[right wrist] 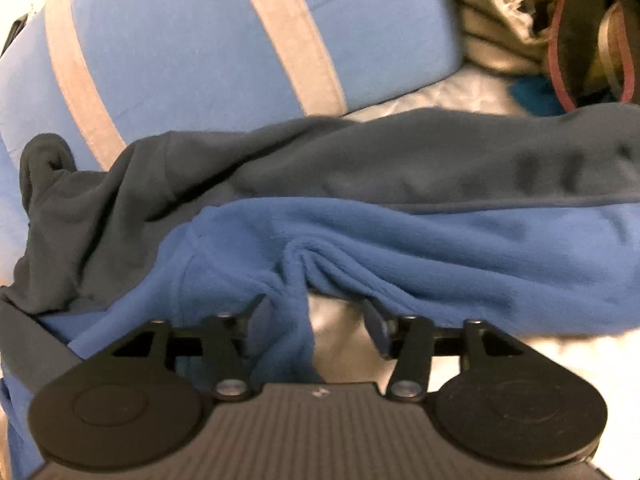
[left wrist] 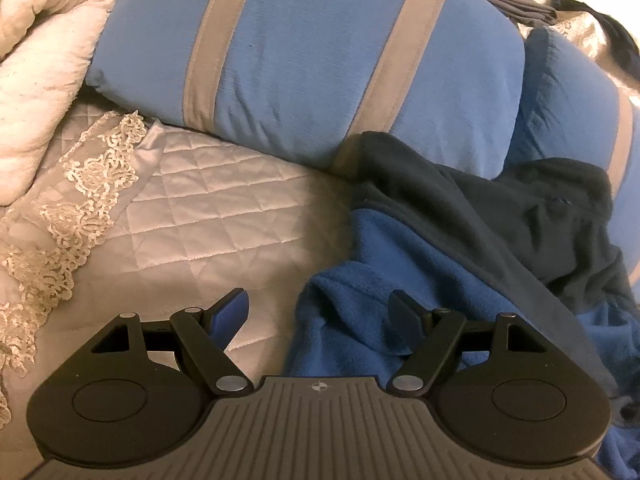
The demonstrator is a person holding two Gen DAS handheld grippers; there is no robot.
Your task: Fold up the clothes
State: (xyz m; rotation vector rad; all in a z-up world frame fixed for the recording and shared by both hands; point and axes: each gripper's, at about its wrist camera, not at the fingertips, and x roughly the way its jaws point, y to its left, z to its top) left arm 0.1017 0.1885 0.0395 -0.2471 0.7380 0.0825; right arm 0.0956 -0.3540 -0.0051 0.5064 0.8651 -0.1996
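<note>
Nearest the right wrist camera, the right gripper point(right wrist: 316, 312) has its fingers spread wide, and a gathered pleat of the fleece garment point(right wrist: 400, 236) hangs down between them; neither finger visibly presses on the cloth, so it looks straddled rather than pinched. The left gripper point(left wrist: 320, 312) is likewise wide apart and holds nothing: its left finger is over bare quilt, its right finger over the blue fleece edge point(left wrist: 360, 300), which lies just ahead and to the right of centre.

The garment, blue below and dark navy above, lies rumpled on the bed, its long axis running crosswise in front of the right gripper, with the dark upper part riding up against the pillows. The right gripper seems nearer to a usable hold; the left would need to shift rightward to reach cloth. The fleece is not folded flat as it lies.

Beneath it is a pale quilted bedspread point(left wrist: 208, 216) with lace trim point(left wrist: 80, 200). Behind stand blue pillows with grey stripes point(left wrist: 304, 56), and a cream comforter point(left wrist: 36, 64) is bunched at far left. Other cloth is heaped beyond, blurred.
</note>
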